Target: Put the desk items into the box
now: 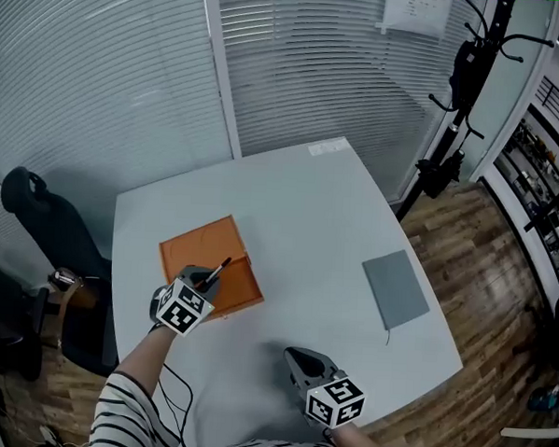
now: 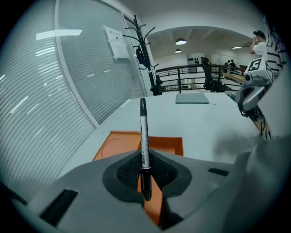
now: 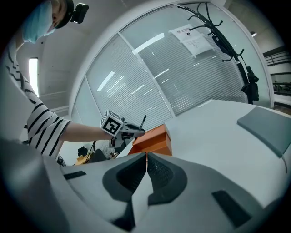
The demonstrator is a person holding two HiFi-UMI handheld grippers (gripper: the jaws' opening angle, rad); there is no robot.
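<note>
An orange box (image 1: 212, 266) lies open on the white table (image 1: 307, 229), its lid flat beside it. My left gripper (image 1: 198, 281) is shut on a black and silver marker pen (image 1: 217, 272), held over the box's near part. In the left gripper view the pen (image 2: 144, 136) stands upright between the pads with the orange box (image 2: 132, 143) below. My right gripper (image 1: 302, 362) hovers near the table's front edge, jaws pressed together with nothing in them. From the right gripper view I see the left gripper (image 3: 125, 130) with the pen beside the orange box (image 3: 152, 140).
A grey notebook (image 1: 396, 288) lies at the table's right side, also seen as a grey notebook (image 3: 266, 125). A black chair (image 1: 49, 253) stands left of the table. A coat stand (image 1: 459, 96) rises beyond the far right corner, and window blinds (image 1: 297, 69) line the back.
</note>
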